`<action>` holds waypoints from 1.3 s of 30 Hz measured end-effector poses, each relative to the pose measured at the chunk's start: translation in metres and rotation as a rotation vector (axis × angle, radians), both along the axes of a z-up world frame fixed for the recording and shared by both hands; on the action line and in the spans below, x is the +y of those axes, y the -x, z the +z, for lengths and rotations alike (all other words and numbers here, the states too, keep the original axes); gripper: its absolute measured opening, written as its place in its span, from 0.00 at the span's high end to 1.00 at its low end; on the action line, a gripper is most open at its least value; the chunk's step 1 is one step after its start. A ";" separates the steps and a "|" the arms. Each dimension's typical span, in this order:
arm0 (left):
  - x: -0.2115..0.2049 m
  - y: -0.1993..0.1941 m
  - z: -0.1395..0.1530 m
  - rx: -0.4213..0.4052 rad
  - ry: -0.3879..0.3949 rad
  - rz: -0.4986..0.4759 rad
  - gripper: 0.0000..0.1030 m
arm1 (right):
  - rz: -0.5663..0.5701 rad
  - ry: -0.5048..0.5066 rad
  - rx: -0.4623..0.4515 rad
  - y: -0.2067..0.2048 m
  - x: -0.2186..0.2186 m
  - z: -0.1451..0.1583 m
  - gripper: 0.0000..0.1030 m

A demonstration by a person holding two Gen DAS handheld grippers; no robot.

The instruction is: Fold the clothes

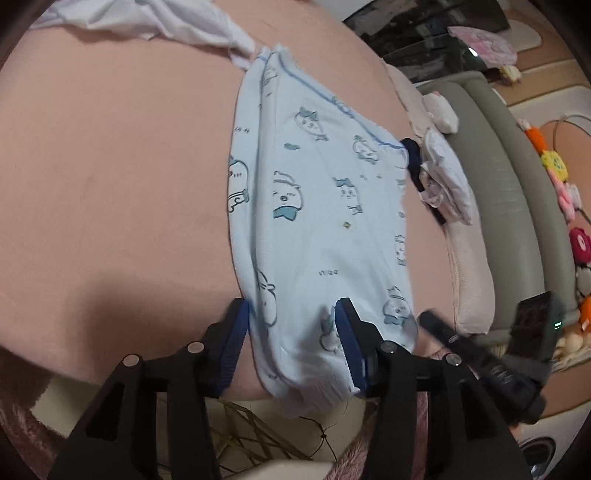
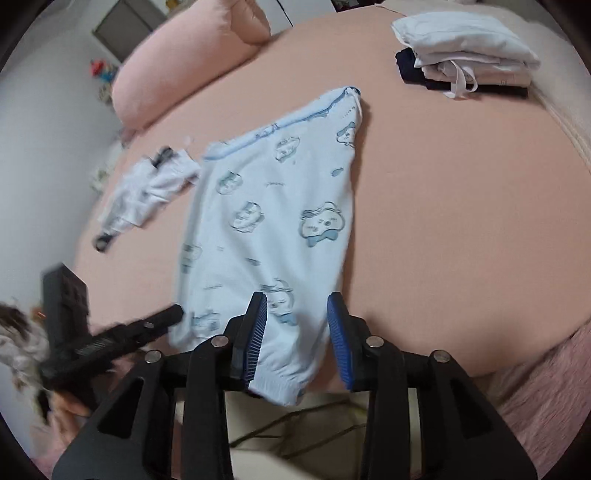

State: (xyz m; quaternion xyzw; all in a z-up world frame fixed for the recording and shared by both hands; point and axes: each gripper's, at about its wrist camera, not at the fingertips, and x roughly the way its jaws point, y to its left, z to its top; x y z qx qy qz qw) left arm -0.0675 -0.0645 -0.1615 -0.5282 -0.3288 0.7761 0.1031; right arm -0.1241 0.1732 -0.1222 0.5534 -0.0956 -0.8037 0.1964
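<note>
1. The pale blue pajama pants [image 1: 317,221] lie flat on the pink bed [image 1: 110,166], the hem at six o'clock.
2. The left gripper [image 1: 291,321] stands open, straddling the hem.
3. The right gripper [image 2: 297,317] (somewhat blurred) seems open too.

white garment [image 1: 147,18] cut off by the top edge in the left wrist view. left gripper [image 2: 110,339] motion-blurred in the right wrist view. toys [image 1: 561,206] by the bed too small to identify.
</note>
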 end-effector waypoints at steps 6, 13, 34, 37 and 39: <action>0.004 0.005 0.015 0.067 0.139 0.010 0.52 | -0.054 -0.054 -0.036 -0.003 0.007 -0.026 0.76; 0.018 0.035 0.033 0.119 0.270 -0.096 0.52 | -0.006 0.015 0.051 0.011 -0.006 0.002 0.72; 0.032 0.068 0.019 0.063 0.591 -0.266 0.53 | 0.111 -0.131 0.048 0.056 -0.029 -0.025 0.74; 0.032 0.059 0.032 0.084 0.600 -0.244 0.56 | 0.052 -0.130 0.031 0.053 0.005 -0.023 0.74; 0.045 0.049 0.046 0.146 0.518 -0.286 0.56 | -0.005 -0.041 0.028 0.048 0.027 -0.013 0.72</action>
